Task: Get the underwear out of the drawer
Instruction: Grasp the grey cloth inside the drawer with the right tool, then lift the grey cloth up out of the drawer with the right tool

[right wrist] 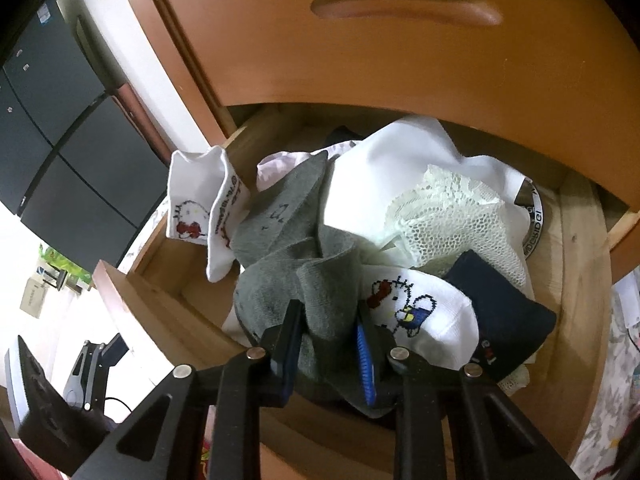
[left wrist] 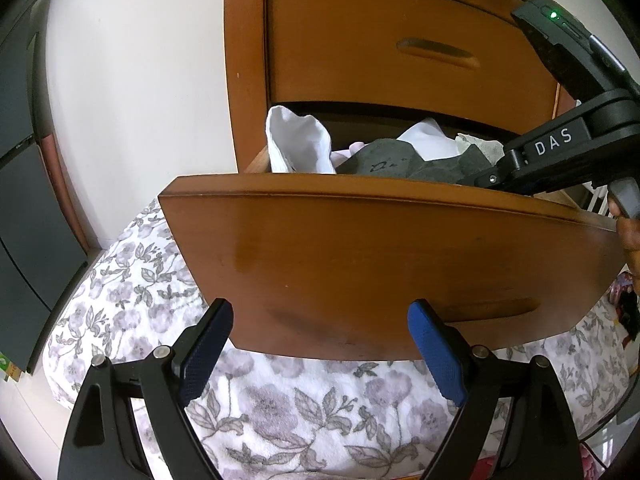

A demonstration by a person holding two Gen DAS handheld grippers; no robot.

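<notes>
The lower wooden drawer [left wrist: 360, 248] stands pulled out, full of small garments. In the right wrist view my right gripper [right wrist: 328, 316] reaches down into it, its blue pads shut on a fold of grey knit garment [right wrist: 332, 280]. Beside the grip lie a white cartoon-cat sock [right wrist: 420, 308], a navy piece [right wrist: 504, 312], cream lace underwear [right wrist: 448, 216] and a white cloth [right wrist: 384, 176]. A white sock pair [right wrist: 200, 208] hangs over the drawer's left wall. My left gripper [left wrist: 320, 312] hovers open in front of the drawer front, holding nothing. The right tool's black body [left wrist: 556, 148] comes in from the right over the drawer.
The closed upper drawer [left wrist: 400, 40] overhangs the back of the open one. A flowered bed cover [left wrist: 280, 400] lies below the drawer front. A dark cabinet [left wrist: 24, 200] stands at the left by the white wall. A hand [left wrist: 630, 240] shows at the right edge.
</notes>
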